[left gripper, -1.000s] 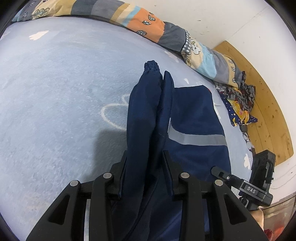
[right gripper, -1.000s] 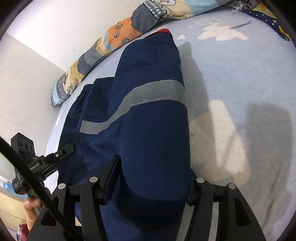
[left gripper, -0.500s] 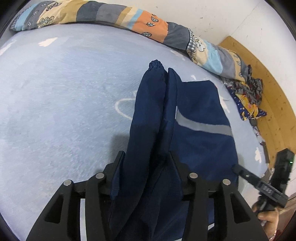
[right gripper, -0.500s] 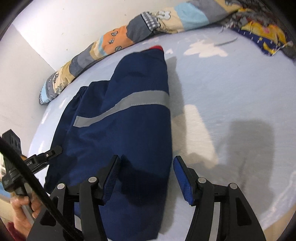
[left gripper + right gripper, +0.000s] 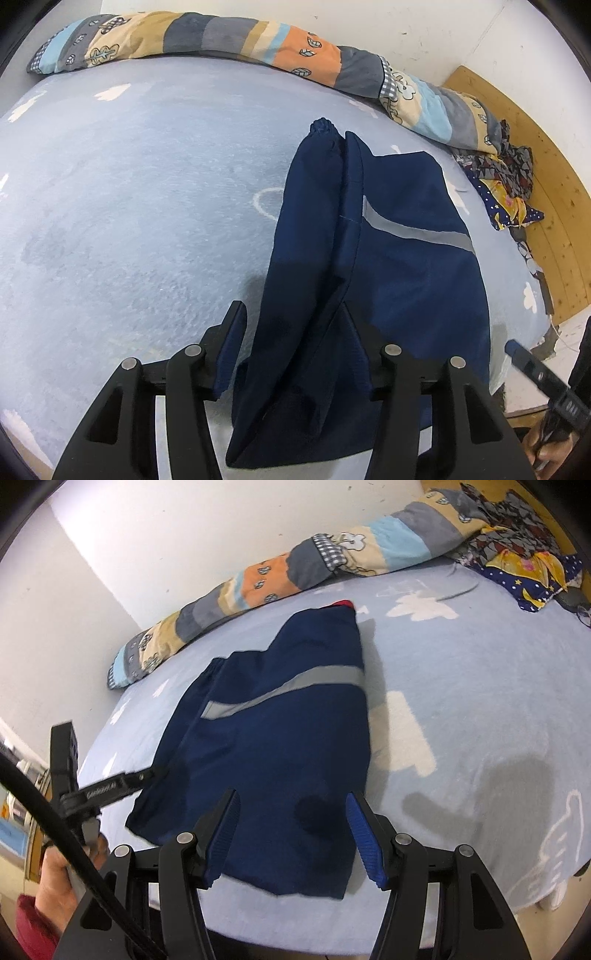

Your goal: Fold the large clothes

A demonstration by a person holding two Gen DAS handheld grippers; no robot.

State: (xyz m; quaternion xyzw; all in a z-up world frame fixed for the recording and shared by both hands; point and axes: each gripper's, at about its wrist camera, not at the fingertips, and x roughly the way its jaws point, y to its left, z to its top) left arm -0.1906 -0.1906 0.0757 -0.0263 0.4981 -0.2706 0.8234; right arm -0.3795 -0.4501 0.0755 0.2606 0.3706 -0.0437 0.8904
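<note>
The bed (image 5: 480, 686) takes almost all the room, and the jacket (image 5: 280, 746), dark blue with a grey stripe (image 5: 295, 686), lies on its light blue cover, folded into a long bundle. Its long axis runs away from the person, from the near edge of the bed toward the striped pillow (image 5: 258, 587) by the wall.

The near end of the jacket is directly in front of both grippers. The left gripper (image 5: 295, 354) is nearer: a raised ridge of cloth stands between its fingers. Its jaws are opening, and the left pad is already apart from the cloth; on the right side I cannot tell if the pad touches it. The right gripper (image 5: 291, 834) is released, its blue pads wide and above the lower edge of the jacket, holding nothing.

I judge that the next fold brings the near end toward the far end.

The layers under the bundle are hidden. The far cuff (image 5: 323, 125) is small and hard to read. A pile of clothes (image 5: 524, 554) lies in the far corner.
</note>
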